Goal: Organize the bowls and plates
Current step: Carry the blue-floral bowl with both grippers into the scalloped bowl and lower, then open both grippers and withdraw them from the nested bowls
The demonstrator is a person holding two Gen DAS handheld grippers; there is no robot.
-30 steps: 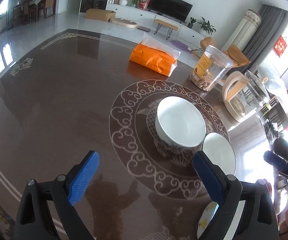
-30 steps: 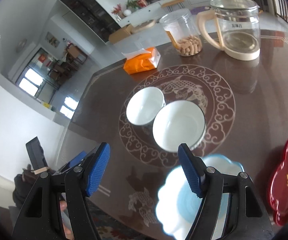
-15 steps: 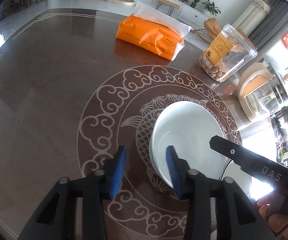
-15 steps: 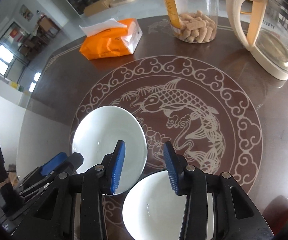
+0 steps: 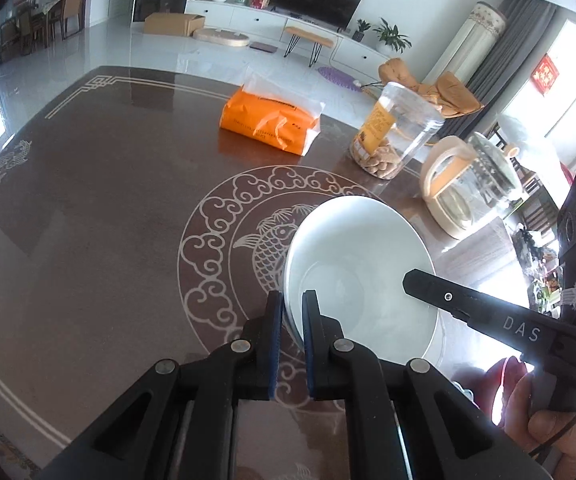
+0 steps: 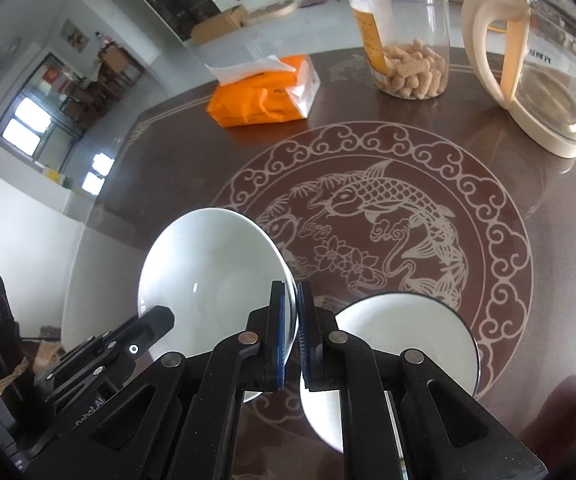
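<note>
- Dark worktop [image 5: 88, 220] with the fish pattern, bowl [image 5: 352, 272] mid-frame.
- My left gripper [image 5: 290, 320] and right gripper [image 6: 292, 312] both pinch its rim, opposite sides.
- Second bowl [image 6: 400, 344] sits lower right, just beside it.

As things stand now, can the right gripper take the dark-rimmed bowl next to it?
Probably not yet. The right gripper is shut on the rim of the white bowl, which the left gripper also grips. The dark-rimmed bowl sits close beside it, uncovered.
</note>
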